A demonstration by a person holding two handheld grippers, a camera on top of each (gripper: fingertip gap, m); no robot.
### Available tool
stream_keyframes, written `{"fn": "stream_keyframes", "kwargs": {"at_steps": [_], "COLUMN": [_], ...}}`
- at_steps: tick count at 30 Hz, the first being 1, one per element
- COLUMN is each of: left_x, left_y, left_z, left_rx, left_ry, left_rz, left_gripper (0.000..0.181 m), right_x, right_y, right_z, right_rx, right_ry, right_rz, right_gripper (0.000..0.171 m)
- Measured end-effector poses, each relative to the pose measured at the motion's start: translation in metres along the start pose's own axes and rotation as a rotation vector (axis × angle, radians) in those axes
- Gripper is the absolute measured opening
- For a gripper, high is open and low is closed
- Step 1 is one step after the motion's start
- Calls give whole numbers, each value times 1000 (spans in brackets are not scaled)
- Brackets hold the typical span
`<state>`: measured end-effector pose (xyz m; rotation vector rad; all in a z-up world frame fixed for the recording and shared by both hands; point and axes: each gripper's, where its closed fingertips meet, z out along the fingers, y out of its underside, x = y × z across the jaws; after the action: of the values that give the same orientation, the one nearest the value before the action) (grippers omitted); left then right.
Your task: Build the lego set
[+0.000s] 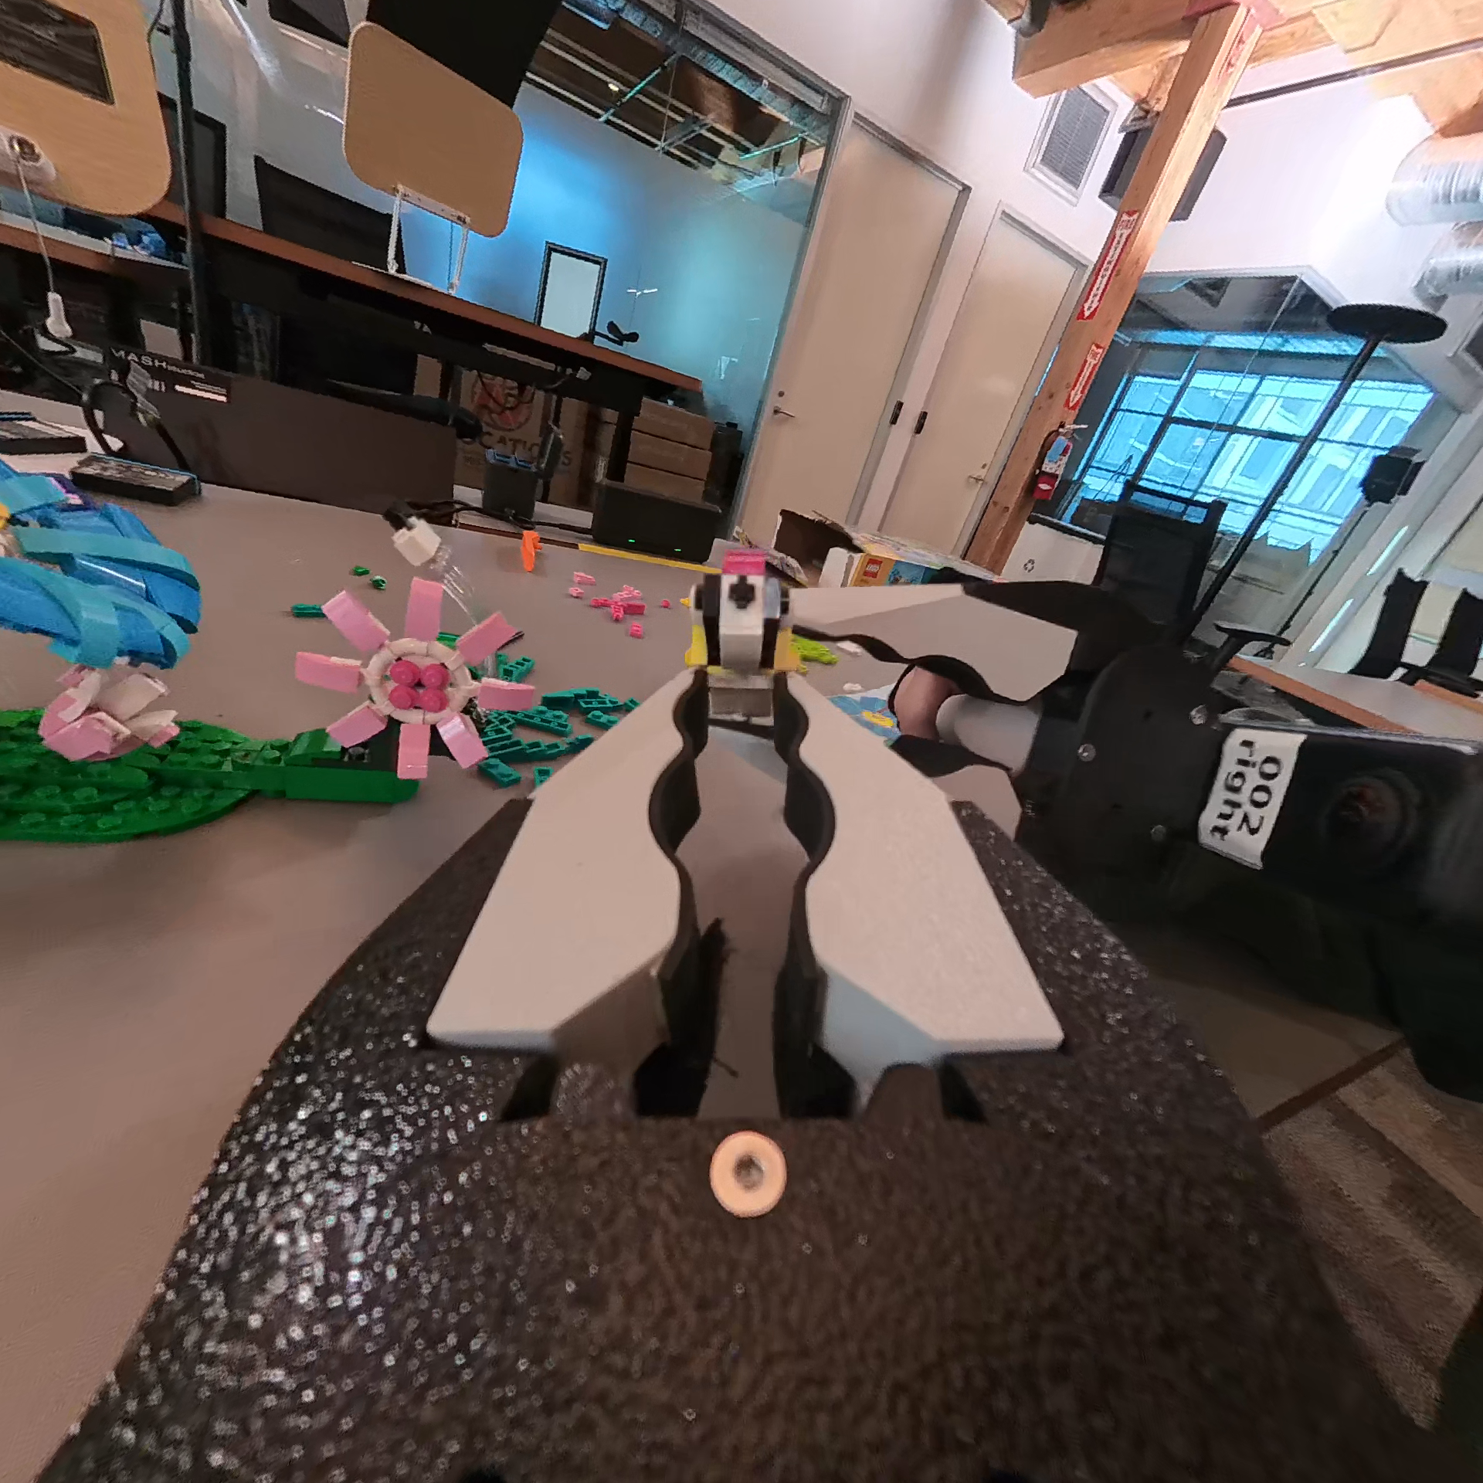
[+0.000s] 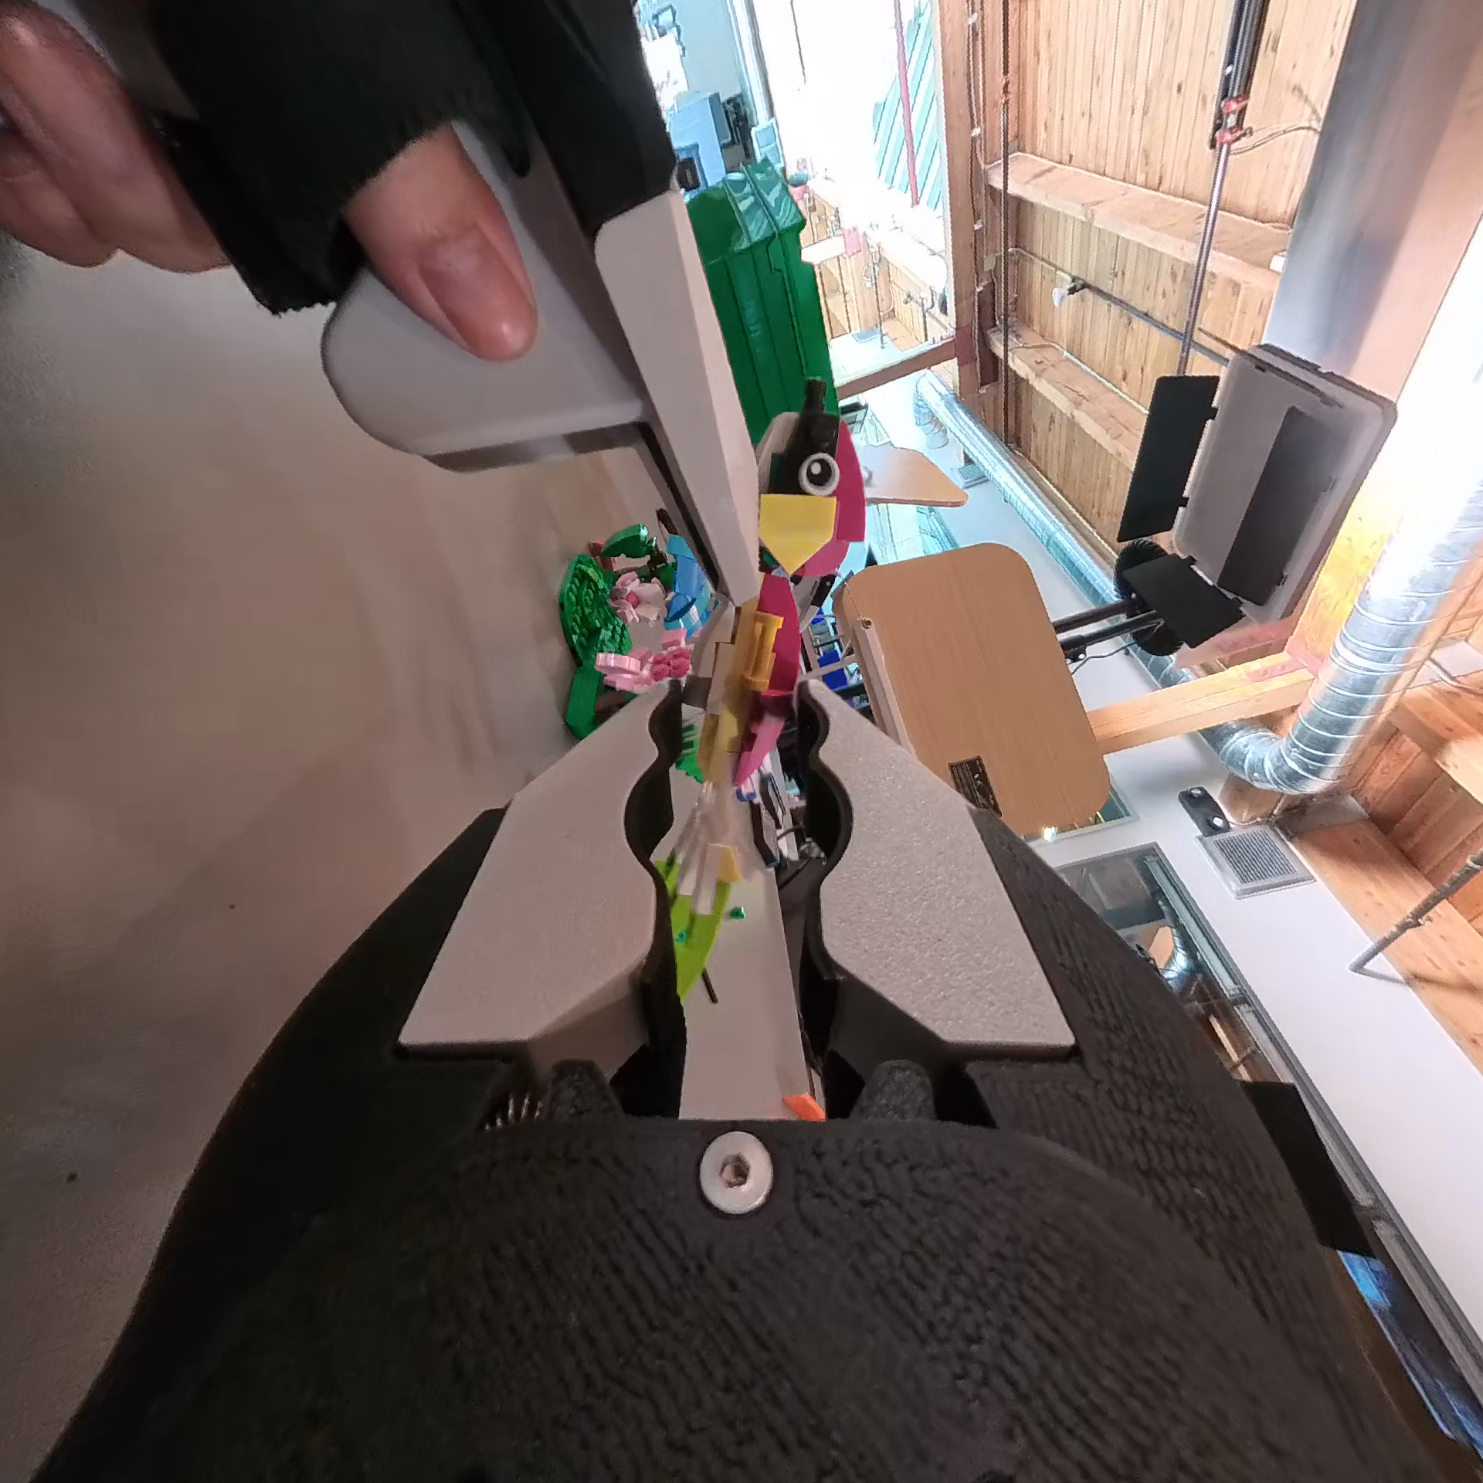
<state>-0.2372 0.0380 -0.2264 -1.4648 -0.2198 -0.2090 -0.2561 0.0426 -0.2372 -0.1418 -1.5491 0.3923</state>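
Observation:
A small lego bird (image 1: 737, 618), white, yellow, black and magenta, is held above the table between both grippers. My left gripper (image 1: 734, 692) is shut on a grey piece at the bird's underside. My right gripper (image 1: 794, 614) comes in from the right, its fingertip against the bird's side. In the right wrist view the bird (image 2: 810, 489) shows its eye, yellow cheek and magenta head. My right gripper (image 2: 738, 706) is shut around its body and tail. The left gripper (image 2: 742, 582) reaches in from the upper left, a gloved hand on it.
On the grey table (image 1: 241, 923) at left stand a pink flower (image 1: 417, 674) on a green leaf plate (image 1: 120, 778) and a blue build (image 1: 88, 586). Loose teal pieces (image 1: 554, 722) and pink pieces (image 1: 618, 603) lie behind. A lego box (image 1: 891, 570) sits at the far edge. Left and right tips are no more than a few centimetres apart. The pink flower (image 1: 417, 674) is about 8 cm from my right fingertips.

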Motion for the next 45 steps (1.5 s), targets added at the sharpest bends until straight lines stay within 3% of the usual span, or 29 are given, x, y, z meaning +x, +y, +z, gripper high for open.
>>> {"fn": "stream_keyframes", "kwargs": {"at_steps": [1, 4, 8, 12, 18, 26, 38, 42, 45], "left_x": [-1, -9, -13, 6, 47, 67, 66, 54, 40], "left_y": [0, -3, -13, -16, -10, 1, 6, 6, -4], "left_z": [-1, -6, -20, -29, -34, -30, -21, -12, -7], "left_rx": [-3, -9, 4, 13, 2, -35, -42, -49, -18], "left_ry": [-10, -31, 12, 155, 378, 442, 406, 308, 175], "left_rz": [15, 60, 180, 313, 389, 427, 406, 387, 414], "left_gripper": [14, 14, 14, 14, 14, 14, 14, 38, 43], "right_x": [1, 3, 7, 23, 22, 14, 8, 12, 25], "right_y": [-2, -5, -20, -48, -56, -56, -44, -16, 27], "right_z": [-1, -4, -13, -37, -65, -76, -80, -76, -74], "right_rx": [13, 47, 202, 389, 342, 305, 224, 88, -86], "right_ry": [4, -13, -153, -481, -901, -1008, -1017, -993, -949], "right_rz": [9, 67, 268, 560, 761, 752, 675, 671, 741], "right_gripper": [30, 37, 34, 30, 22, 14, 14, 14, 14]}}
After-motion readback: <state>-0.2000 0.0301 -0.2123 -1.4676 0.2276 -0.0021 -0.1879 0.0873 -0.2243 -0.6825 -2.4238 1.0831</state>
